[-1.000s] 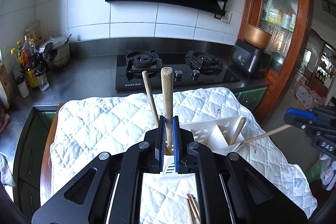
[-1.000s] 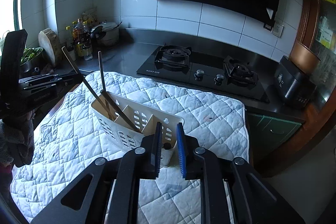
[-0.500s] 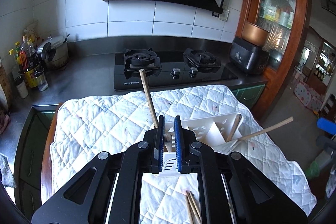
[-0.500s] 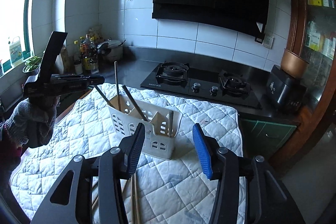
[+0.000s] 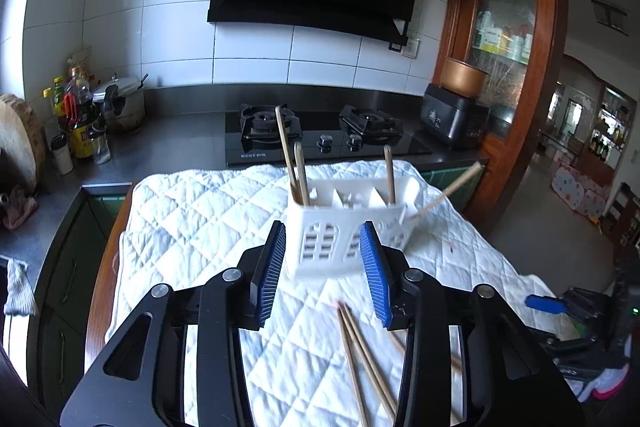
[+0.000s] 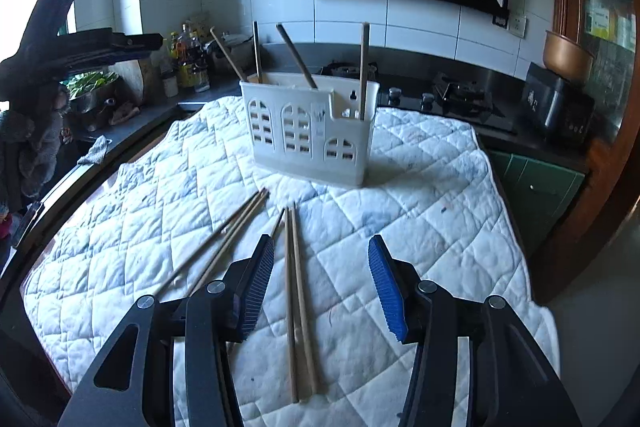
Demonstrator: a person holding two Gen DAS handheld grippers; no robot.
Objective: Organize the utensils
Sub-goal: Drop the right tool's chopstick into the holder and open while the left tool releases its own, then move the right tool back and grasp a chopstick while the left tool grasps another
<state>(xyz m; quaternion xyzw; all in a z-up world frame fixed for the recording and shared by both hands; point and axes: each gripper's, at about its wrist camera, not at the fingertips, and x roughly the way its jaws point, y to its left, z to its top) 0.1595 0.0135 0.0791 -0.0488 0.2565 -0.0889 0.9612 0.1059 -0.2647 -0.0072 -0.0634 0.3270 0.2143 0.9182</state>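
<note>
Nearest us, both tongs, left (image 5: pixel 325 273) and right (image 6: pixel 323 285), gape wide and grip nothing. Between the right tongs, loose chopsticks (image 6: pixel 297 291) lie flat on the quilt (image 6: pixel 420 227), their long axes running toward the holder (image 6: pixel 310 135). Beyond, that white holder stands upright, more chopsticks (image 6: pixel 363 67) rising from it, some leaning.

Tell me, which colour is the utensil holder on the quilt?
White, clearest in the right wrist view: utensil holder.
</note>
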